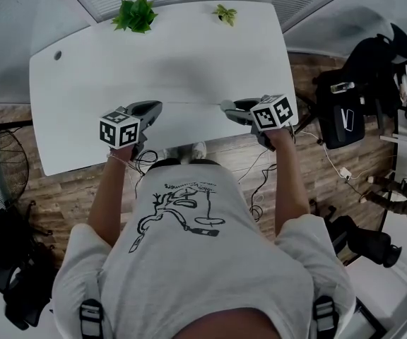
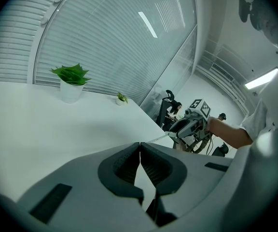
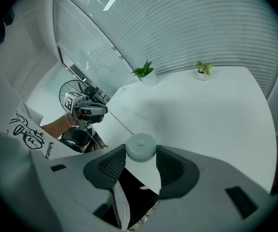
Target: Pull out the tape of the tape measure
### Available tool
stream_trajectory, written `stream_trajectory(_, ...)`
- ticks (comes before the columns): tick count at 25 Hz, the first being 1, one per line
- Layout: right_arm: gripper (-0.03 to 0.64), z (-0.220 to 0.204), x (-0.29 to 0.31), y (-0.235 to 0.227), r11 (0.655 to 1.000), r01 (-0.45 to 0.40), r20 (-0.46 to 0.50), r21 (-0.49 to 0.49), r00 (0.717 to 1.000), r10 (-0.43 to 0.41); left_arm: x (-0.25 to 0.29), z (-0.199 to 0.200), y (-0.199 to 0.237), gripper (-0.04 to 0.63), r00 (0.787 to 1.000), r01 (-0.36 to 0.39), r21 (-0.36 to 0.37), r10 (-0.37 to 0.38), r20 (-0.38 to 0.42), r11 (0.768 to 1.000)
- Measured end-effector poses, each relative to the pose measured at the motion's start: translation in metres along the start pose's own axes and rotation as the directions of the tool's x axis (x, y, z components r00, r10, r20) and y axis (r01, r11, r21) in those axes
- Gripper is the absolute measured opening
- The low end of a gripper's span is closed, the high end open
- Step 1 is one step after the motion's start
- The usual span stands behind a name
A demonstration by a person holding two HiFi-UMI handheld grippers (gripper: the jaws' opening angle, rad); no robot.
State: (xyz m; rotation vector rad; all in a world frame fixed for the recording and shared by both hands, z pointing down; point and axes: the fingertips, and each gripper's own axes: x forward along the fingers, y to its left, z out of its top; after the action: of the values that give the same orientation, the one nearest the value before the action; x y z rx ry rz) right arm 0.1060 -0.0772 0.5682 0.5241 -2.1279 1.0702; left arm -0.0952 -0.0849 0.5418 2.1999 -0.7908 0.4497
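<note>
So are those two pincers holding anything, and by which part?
Yes. The right gripper clamps the round tape measure case by its sides. The left gripper pinches the end of the tape, which runs stretched between the two.

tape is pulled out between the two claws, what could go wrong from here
1. The left claw pinches only the thin end of the tape. If it slips, the tape could snap back toward the case.
2. The right claw holds the round case just at its tips. More pull might twist it or pop it out, and near the table edge it may fall.
</note>
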Motion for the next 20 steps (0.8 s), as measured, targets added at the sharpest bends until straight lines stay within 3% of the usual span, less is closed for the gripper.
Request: stream_trajectory(20, 0.209, -0.001, -0.006, -0.013, 1.000, 0.029, -0.015, 0.008, 0.999, -0.029, -0.006, -0.002, 0.015, 0.025, 0.999, -0.032, -0.019, 0.032, -0.003, 0.999)
